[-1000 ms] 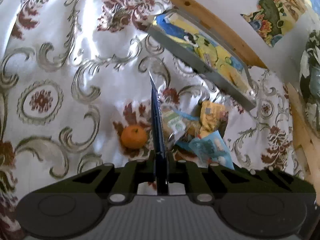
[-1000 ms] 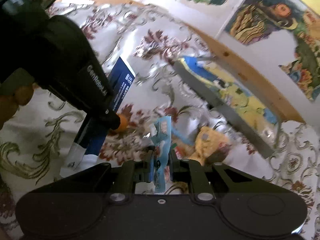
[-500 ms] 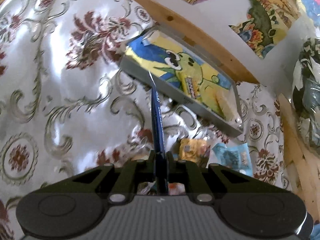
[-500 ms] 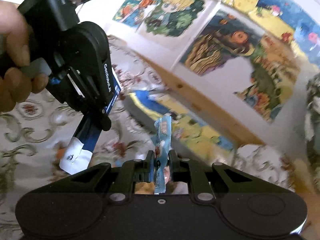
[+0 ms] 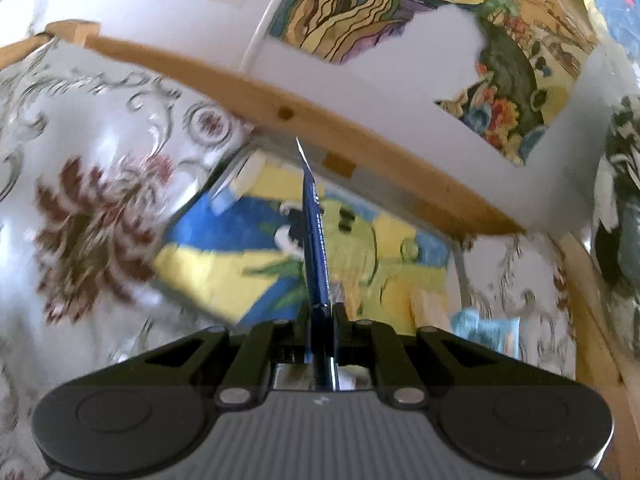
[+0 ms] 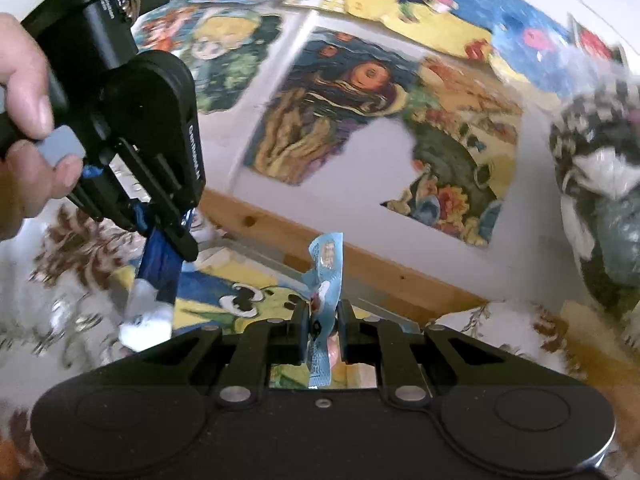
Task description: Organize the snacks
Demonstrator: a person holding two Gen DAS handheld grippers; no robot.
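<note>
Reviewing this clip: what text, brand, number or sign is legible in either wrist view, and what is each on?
Left gripper housing: white lettering, blurred, unreadable.
Dark blue packet edge: a white print line, too small to read.
Light blue packet: orange and yellow lettering near its top, blurred.
Wall pictures: no readable words.

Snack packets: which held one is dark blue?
The left gripper's dark blue packet, white-ended; the right gripper pinches a light blue packet.

A home: floral satin tablecloth (image 5: 100, 208), wooden rail (image 5: 360, 148), colourful torn pictures (image 6: 360, 100) on the white wall.
</note>
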